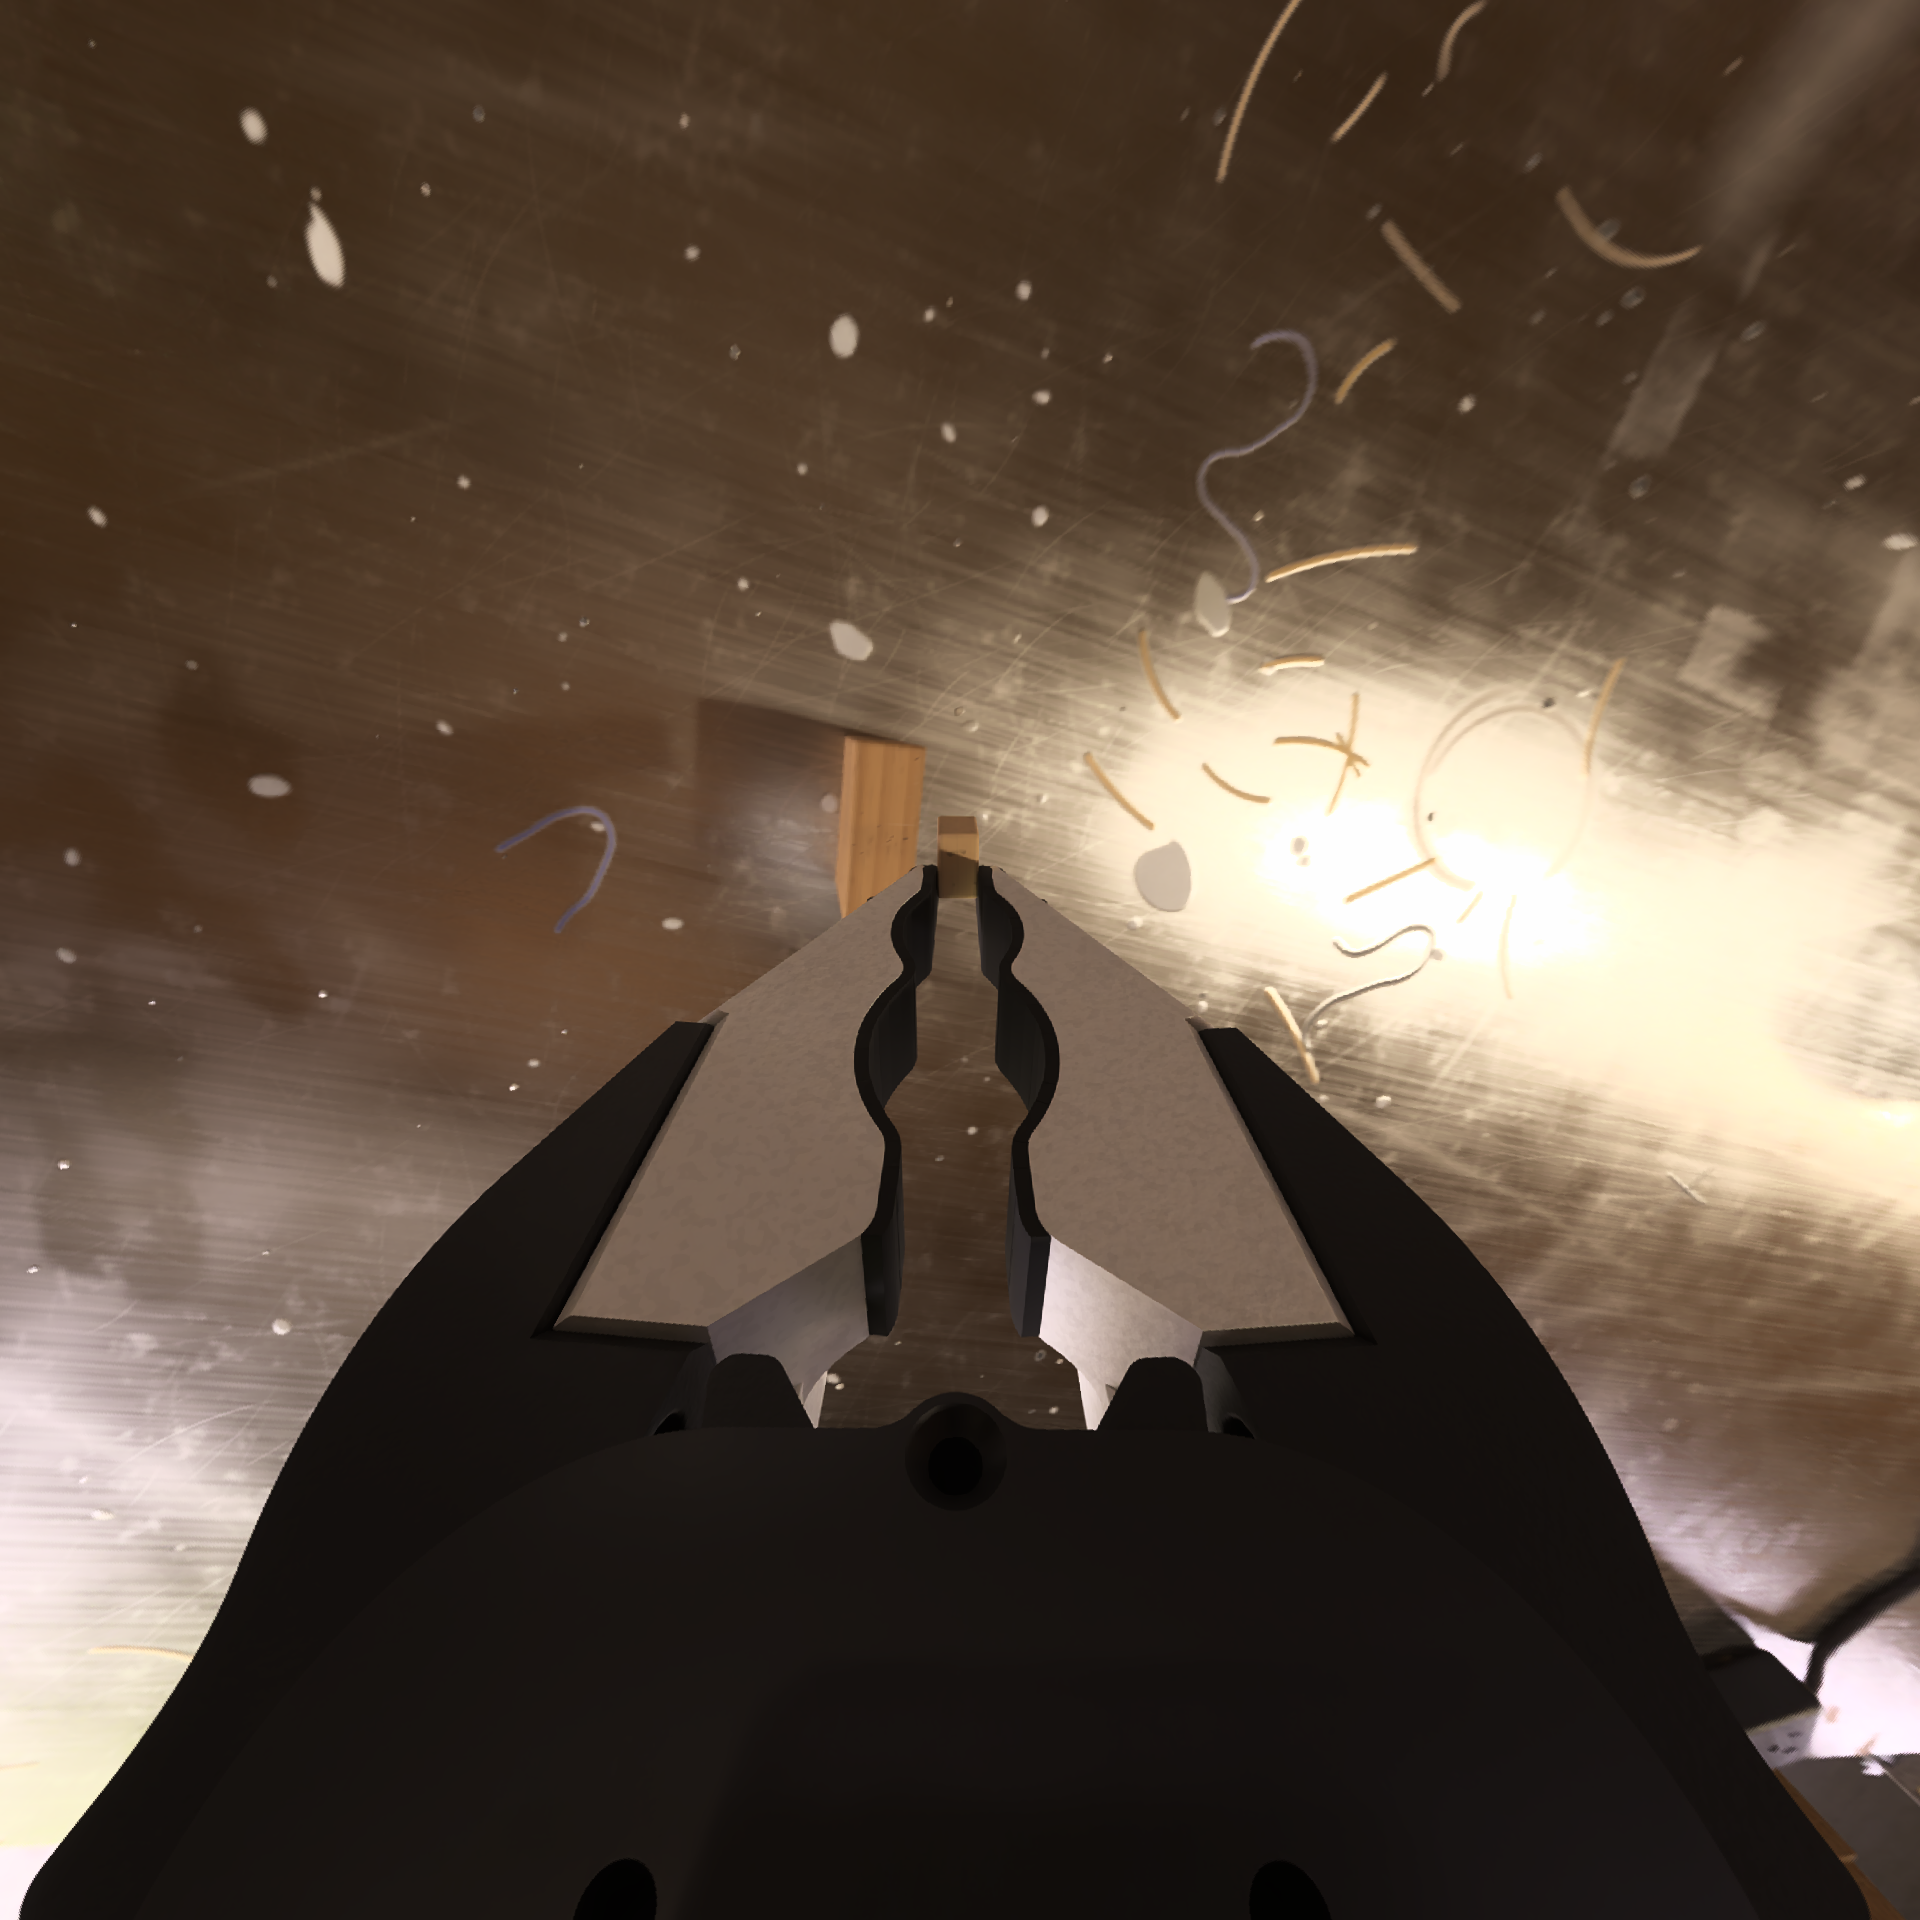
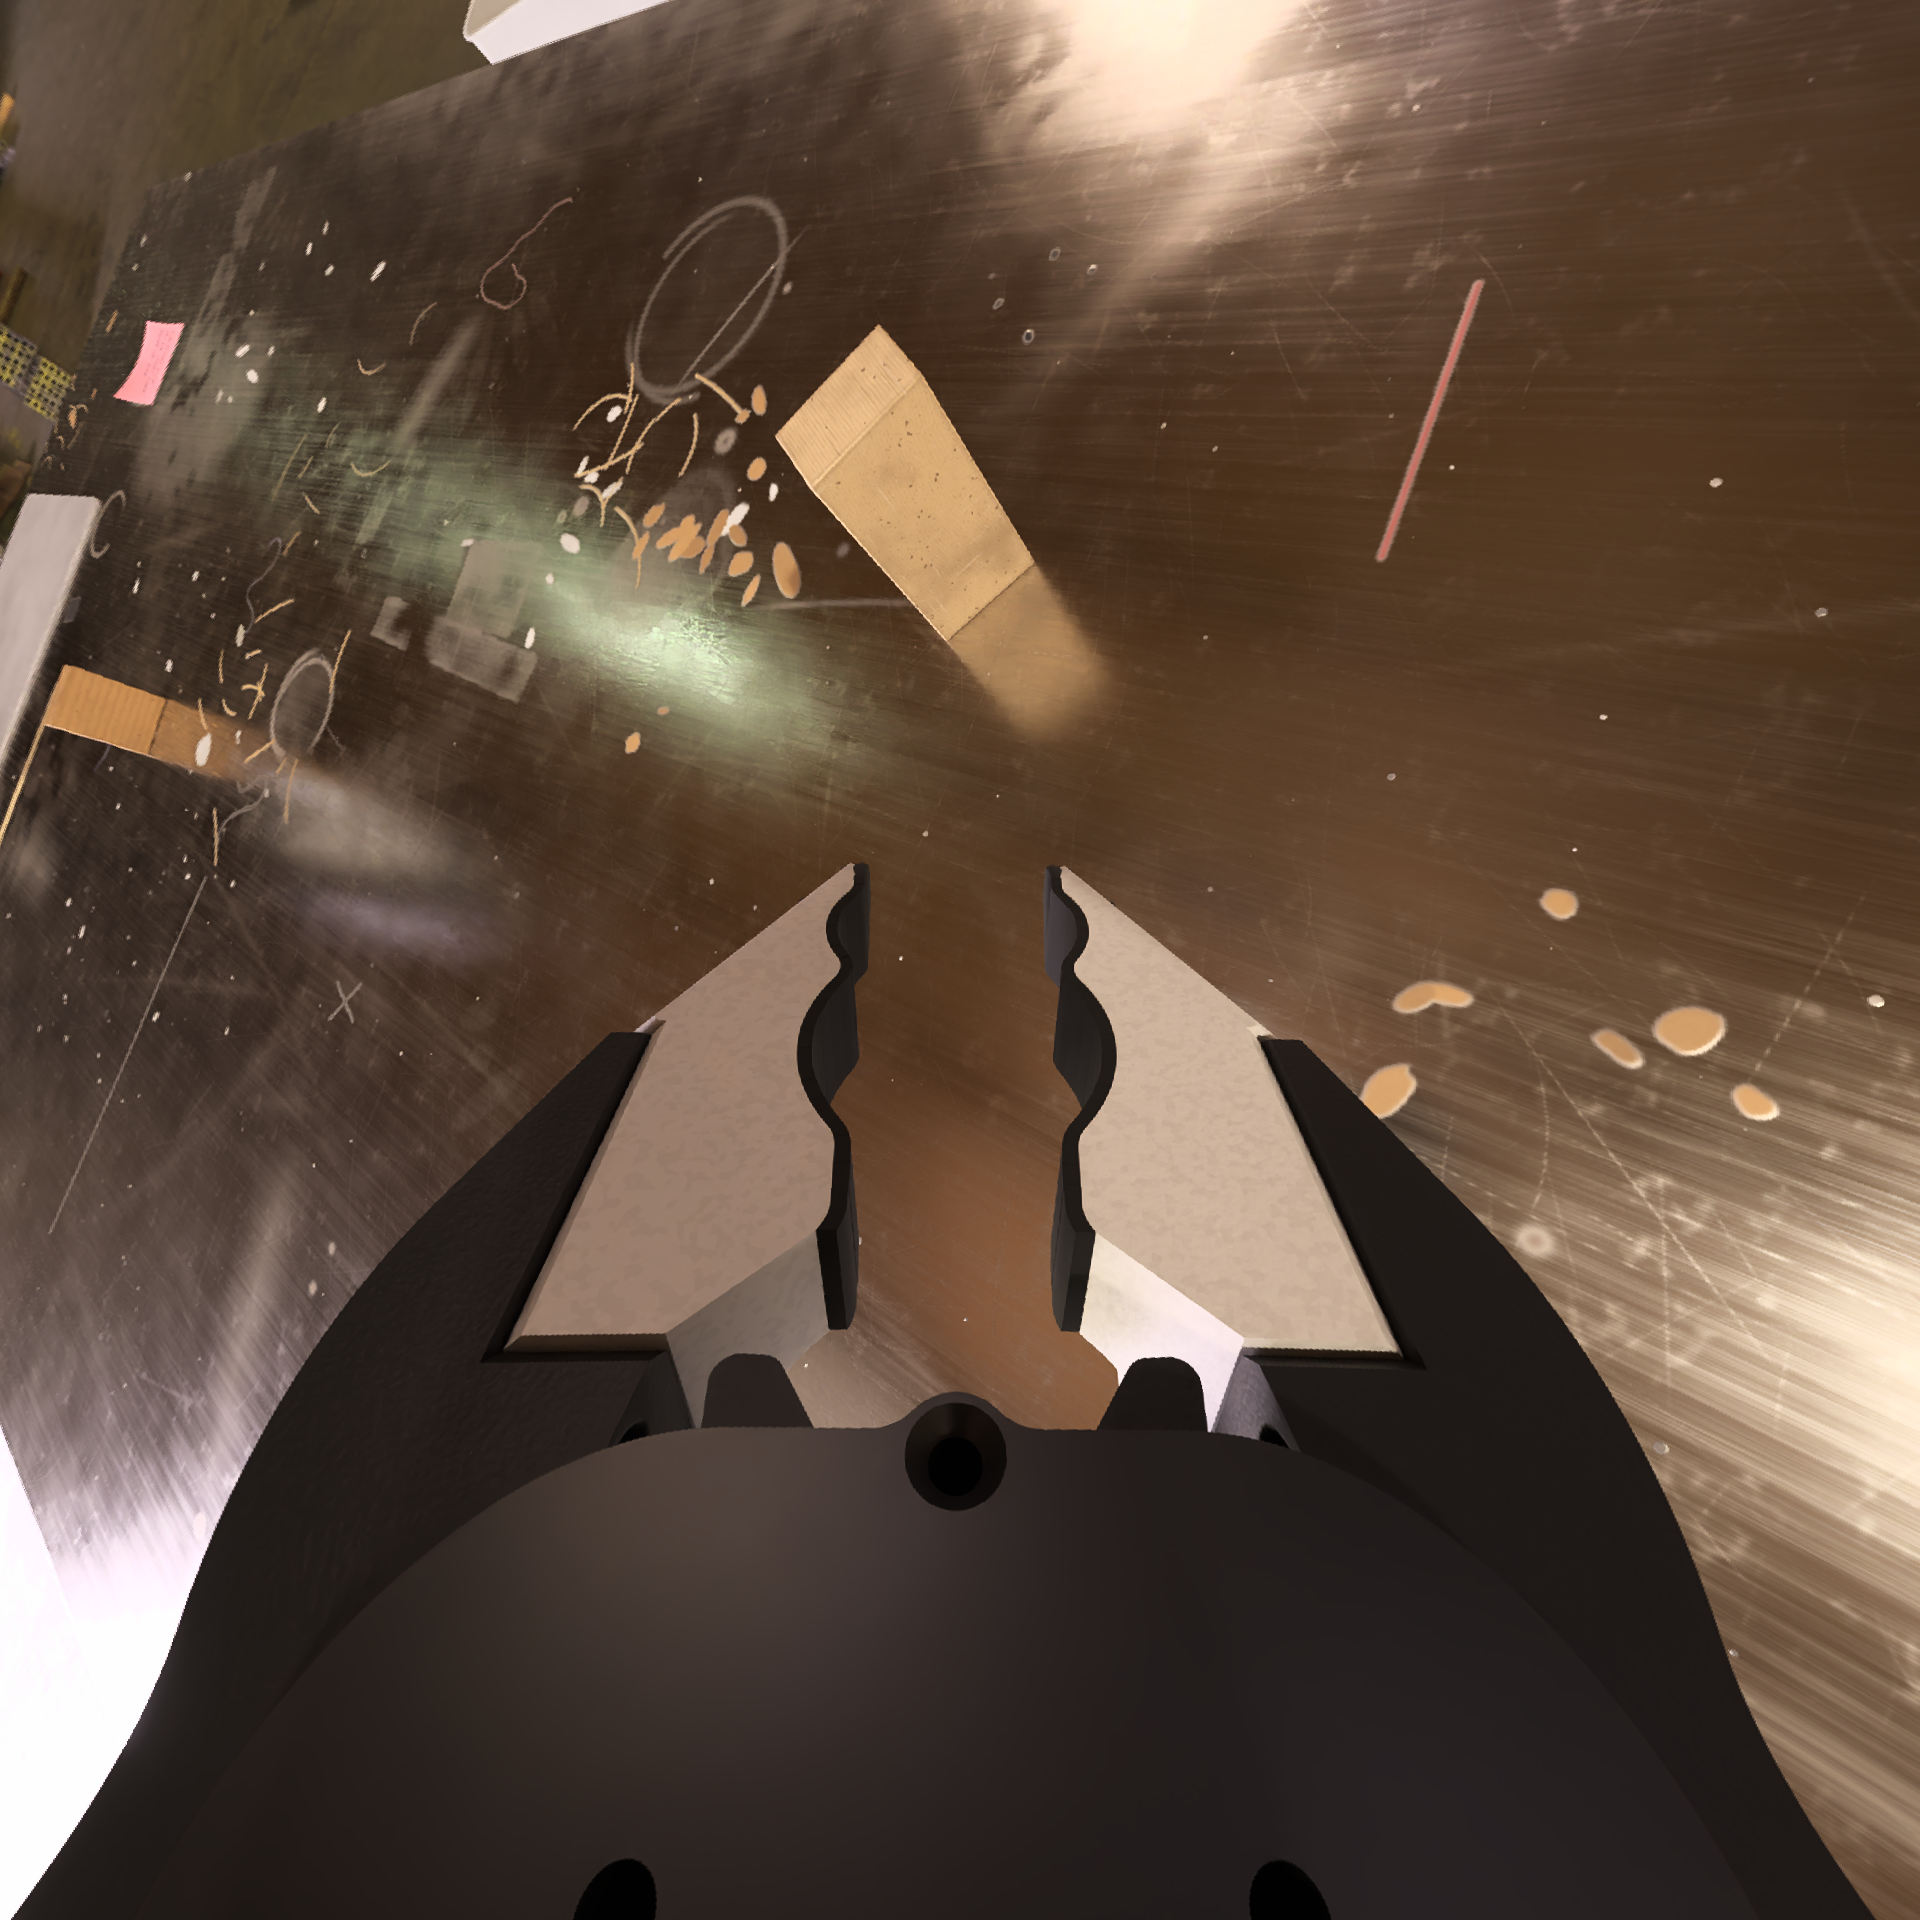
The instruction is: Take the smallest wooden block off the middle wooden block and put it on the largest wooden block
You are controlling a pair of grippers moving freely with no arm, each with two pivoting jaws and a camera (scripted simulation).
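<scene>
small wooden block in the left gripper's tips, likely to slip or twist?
Probably stiff: the smallest wooden block looks solid, with flat faces that should seat against the left gripper. It is held only at the fingertips, so it may pivot. Likely light for its size.

Warm, dim light with hard glare on my scratched metal table (image 1: 520,468).

In my left wrist view a blown-out patch burns at centre right, washing out the debris there; the upper left stays murky brown. My right wrist view glares at the top centre and lower right. Edges bow and smear in both.
</scene>
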